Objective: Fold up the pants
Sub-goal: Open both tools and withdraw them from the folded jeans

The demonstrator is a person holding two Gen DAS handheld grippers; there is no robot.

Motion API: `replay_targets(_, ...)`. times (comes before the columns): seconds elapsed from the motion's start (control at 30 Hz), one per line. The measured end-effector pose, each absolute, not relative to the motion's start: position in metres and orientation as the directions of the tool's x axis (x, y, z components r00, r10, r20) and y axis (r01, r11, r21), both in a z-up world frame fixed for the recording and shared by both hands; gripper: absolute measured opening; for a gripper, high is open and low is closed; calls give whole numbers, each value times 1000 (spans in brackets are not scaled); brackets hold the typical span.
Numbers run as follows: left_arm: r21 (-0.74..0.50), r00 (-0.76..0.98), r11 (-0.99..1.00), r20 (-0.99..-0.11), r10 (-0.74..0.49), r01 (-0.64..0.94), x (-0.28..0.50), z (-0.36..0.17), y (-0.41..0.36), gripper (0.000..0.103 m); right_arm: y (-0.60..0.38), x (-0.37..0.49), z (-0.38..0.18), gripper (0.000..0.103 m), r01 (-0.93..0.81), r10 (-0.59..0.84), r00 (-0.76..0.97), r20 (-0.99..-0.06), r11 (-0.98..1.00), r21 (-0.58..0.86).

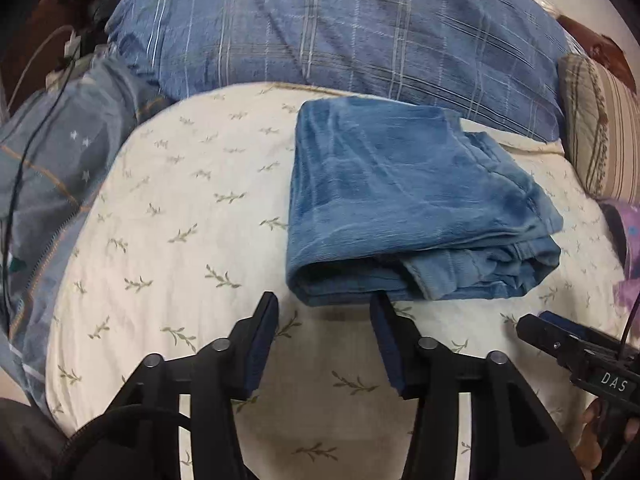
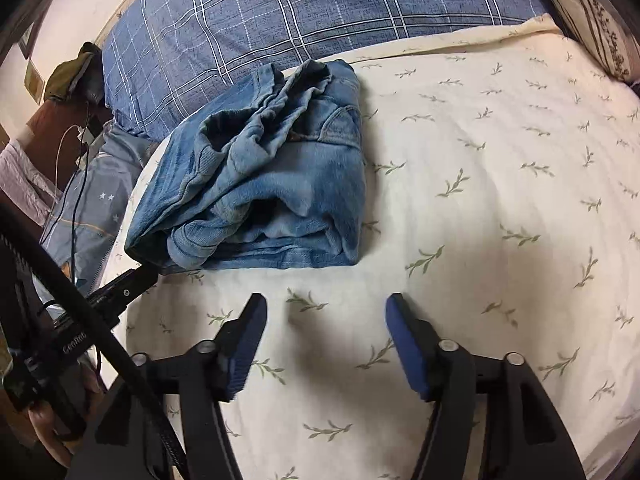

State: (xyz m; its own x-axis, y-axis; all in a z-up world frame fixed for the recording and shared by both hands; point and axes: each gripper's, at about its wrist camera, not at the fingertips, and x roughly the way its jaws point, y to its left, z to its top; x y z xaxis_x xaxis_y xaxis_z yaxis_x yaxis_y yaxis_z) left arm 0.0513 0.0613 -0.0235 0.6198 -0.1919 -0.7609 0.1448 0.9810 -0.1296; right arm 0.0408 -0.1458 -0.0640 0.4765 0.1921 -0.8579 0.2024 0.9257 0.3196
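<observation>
Resting folded on the bed [image 1: 160, 240], the jeans [image 1: 400, 200] lie free.
Left gripper [image 1: 324, 304] and right gripper [image 2: 326, 304] fingers spread wide, holding nothing.

Faded blue denim pants [image 1: 404, 200]; cream sheet [image 1: 168, 216], green sprigs; blue plaid pillow [image 1: 340, 36]; black tongs, blue pads [image 2: 242, 354]

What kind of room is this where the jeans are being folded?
Most likely a bedroom. The folded jeans lie on a bed with a cream leaf-print sheet, a blue plaid pillow sits behind them, and a striped pillow is at the side.
</observation>
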Motion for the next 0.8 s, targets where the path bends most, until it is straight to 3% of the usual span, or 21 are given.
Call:
replay_targets(0.23, -95, 645, 983, -744, -175, 156, 45, -22, 59, 51, -140, 44, -65, 74, 195, 192, 480, -856, 928, 317)
replay_targets(0.43, -34, 690, 987, -711, -133, 155, 38, -17, 54, 51, -137, 45, -65, 75, 188, 179, 479, -859, 935, 300)
replay_targets(0.8, -27, 690, 988, -714, -124, 149, 38, -18, 56, 51, -134, 45, -65, 75, 187, 168, 478, -862, 940, 287)
